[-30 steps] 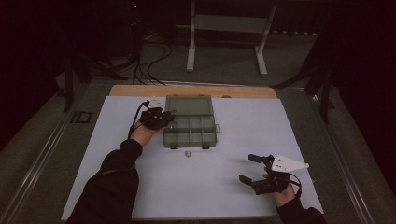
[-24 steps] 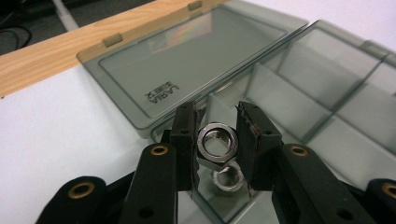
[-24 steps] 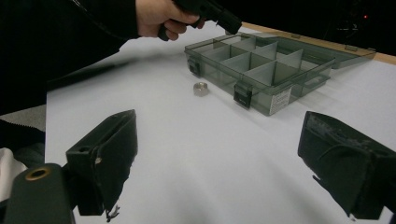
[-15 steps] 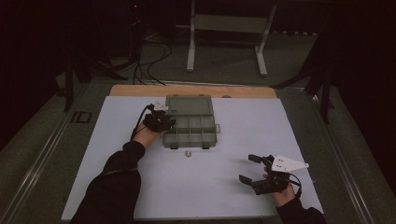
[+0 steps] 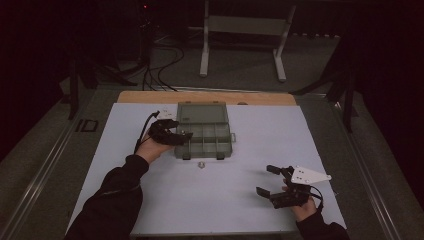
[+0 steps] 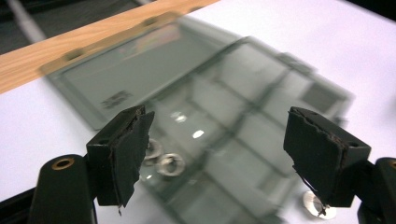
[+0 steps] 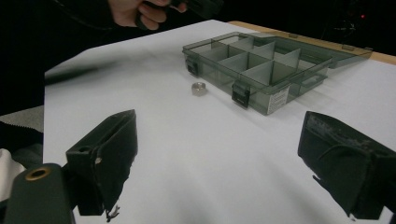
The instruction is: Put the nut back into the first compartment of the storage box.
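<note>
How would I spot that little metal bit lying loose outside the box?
Find the grey divided box, lid open, on the white sheet. Just in front of its two latches lies a hex nut, alone on the sheet, unlike the nuts inside.

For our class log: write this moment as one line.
left tongs: open, over organizer box | right tongs: open, idle | nut: on table

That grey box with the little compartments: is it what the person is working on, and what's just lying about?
In the job:
compartment box, lid open
loose nut on the white mat
nuts in the box
left tool, right tool

Lying about:
metal stand
floor cables
</note>
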Tool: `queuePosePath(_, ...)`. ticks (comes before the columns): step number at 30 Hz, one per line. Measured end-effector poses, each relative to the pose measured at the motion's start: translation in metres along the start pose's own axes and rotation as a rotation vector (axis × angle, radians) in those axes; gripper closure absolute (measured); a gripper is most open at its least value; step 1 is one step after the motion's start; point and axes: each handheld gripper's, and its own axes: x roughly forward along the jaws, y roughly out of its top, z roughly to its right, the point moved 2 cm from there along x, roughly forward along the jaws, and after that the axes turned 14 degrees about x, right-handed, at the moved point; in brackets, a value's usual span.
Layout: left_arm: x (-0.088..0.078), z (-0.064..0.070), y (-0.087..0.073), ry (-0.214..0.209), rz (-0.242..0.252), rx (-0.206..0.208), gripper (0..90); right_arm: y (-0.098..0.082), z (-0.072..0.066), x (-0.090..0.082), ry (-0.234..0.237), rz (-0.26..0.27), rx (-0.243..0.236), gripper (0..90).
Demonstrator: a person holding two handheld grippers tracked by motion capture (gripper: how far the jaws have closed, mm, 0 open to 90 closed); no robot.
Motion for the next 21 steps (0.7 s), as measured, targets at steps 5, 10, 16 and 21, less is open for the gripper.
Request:
queuePosePath(5,-0.009,0.022,0.004,-0.076,0.028,0.052,21.1,0.0,0.0,0.0,0.0,0.0,0.001,12.1)
queuePosePath(10,-0.012,0.044,0.007,-0.123,0.032,0.108,21.3,0.0,0.0,0.0,-0.001,-0.001,-0.003,12.1)
queuePosePath(16,-0.011,0.059,0.005,-0.168,0.038,0.139,24.2,0.0,0.0,0.0,-0.001,0.001,-0.004,12.1)
queuePosePath(21,0.001,0.074,-0.007,-0.218,0.011,0.162,28.5,0.0,-0.001,0.0,0.001,0.001,-0.003,12.1)
